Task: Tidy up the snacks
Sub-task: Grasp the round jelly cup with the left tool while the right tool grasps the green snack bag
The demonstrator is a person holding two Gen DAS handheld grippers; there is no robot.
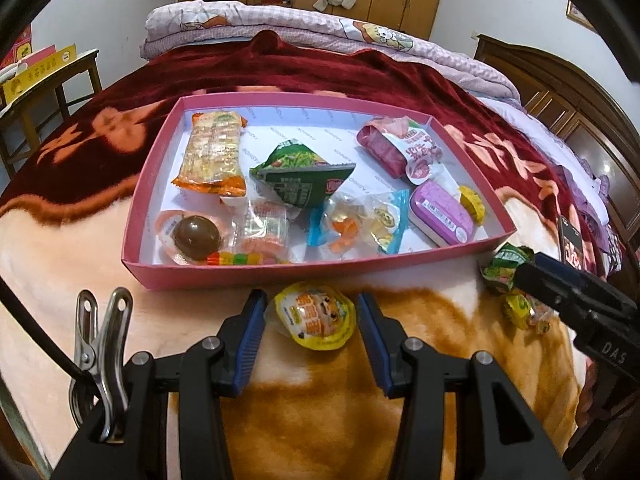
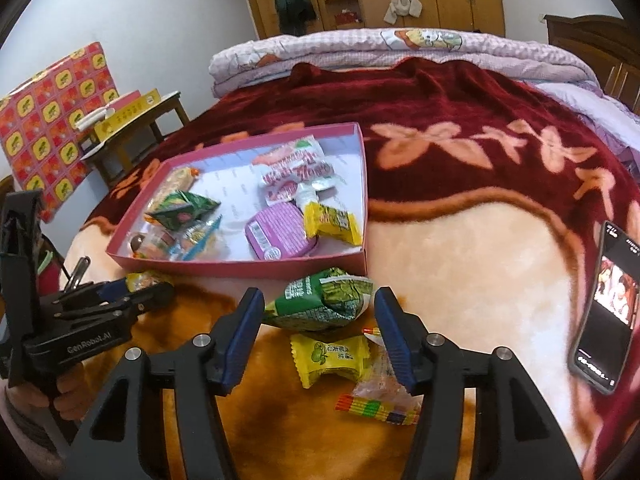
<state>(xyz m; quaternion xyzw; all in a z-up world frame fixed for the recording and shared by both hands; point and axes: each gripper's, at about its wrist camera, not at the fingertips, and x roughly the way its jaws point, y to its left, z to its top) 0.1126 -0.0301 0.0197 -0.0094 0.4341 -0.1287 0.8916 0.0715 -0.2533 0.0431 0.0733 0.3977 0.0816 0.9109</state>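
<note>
Straddling a yellow-rimmed round jelly cup (image 1: 316, 316) on the plush orange-and-cream blanket (image 1: 340, 420), the left gripper (image 1: 312, 320) is held with its fingers apart, a small gap showing at each side, so nothing is gripped. The right gripper (image 2: 318, 320) is likewise spread around a green crinkled snack packet (image 2: 320, 300) (untouched). Collection into the shallow pink cardboard tray (image 1: 240, 276) is judged under way; closing and lifting over its near wall would be required next.
</note>
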